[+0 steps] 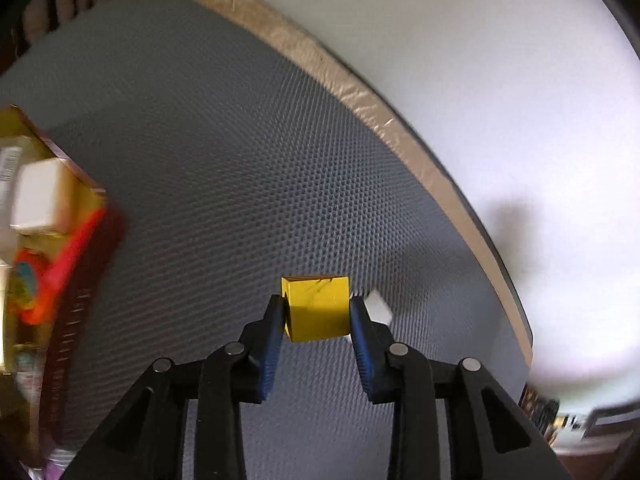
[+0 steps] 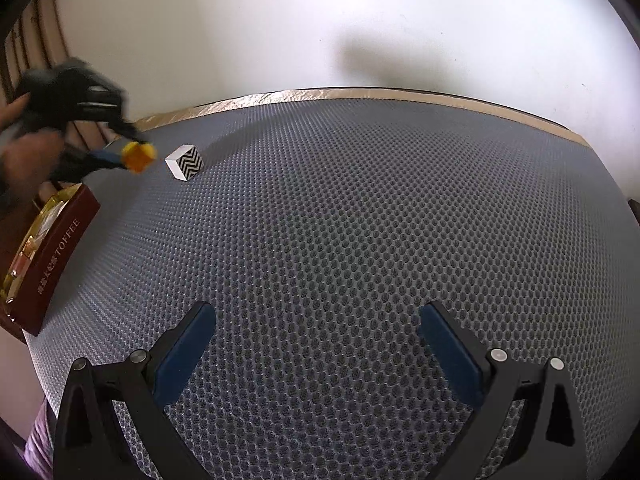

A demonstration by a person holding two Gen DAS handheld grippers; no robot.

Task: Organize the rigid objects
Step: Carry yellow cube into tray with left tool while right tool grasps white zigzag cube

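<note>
Left gripper (image 1: 317, 312) pinches a yellow block (image 1: 316, 308); right gripper (image 2: 316, 322) hangs spread and empty.

The block sits squeezed between the blue pads (image 1: 272, 344), lifted off the grey mat (image 1: 224, 152). A zigzag-patterned white block (image 2: 185, 162) lies on the mat just beside it at 3 o'clock. A dark red toffee box (image 2: 52, 260) sits at 9 o'clock, on the mat's edge.

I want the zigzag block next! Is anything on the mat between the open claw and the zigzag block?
No, only bare grey mat between the right claw and the zigzag block, as its own camera shows.
</note>
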